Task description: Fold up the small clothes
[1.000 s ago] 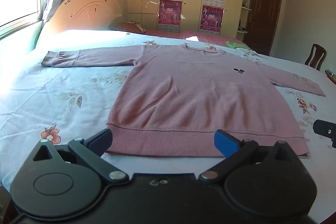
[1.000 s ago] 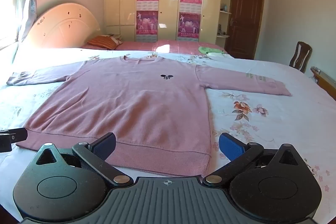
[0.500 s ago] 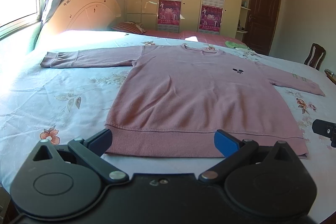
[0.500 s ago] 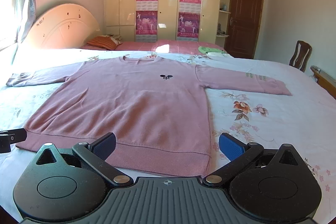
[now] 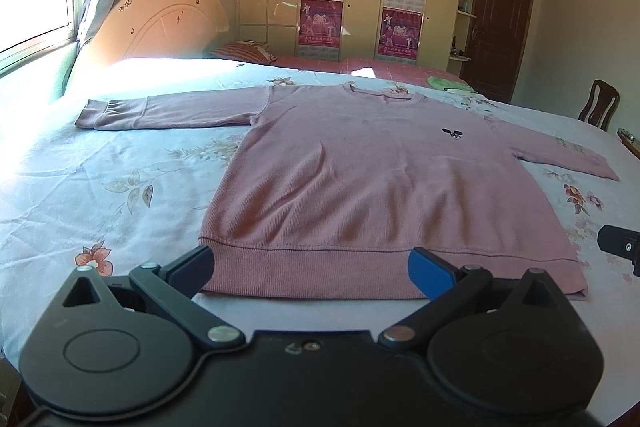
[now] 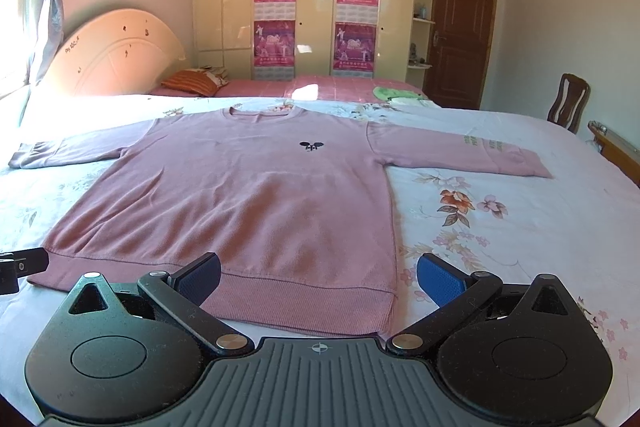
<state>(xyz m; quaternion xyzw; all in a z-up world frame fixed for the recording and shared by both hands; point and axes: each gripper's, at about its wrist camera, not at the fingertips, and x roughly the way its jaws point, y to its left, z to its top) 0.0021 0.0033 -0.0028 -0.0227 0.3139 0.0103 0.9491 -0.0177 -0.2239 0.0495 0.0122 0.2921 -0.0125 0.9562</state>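
Observation:
A small pink long-sleeved sweater (image 5: pixel 372 187) lies flat, front up, on the floral bed sheet (image 5: pixel 100 195), with both sleeves spread sideways and the hem nearest me. It also shows in the right wrist view (image 6: pixel 256 203). My left gripper (image 5: pixel 310 265) is open and empty, just above the hem near its left corner. My right gripper (image 6: pixel 318 277) is open and empty, over the hem near its right corner. The right gripper's tip (image 5: pixel 620 247) shows at the right edge of the left wrist view.
A headboard (image 5: pixel 156 23) stands at the far left. A striped pillow (image 6: pixel 192 81) and a green cloth (image 6: pixel 396 94) lie on the pink cover at the far side. A wooden chair (image 6: pixel 568 103) and a door (image 6: pixel 456 27) are at the right.
Both grippers have drifted very slightly; the sweater has not moved and both grippers stay open.

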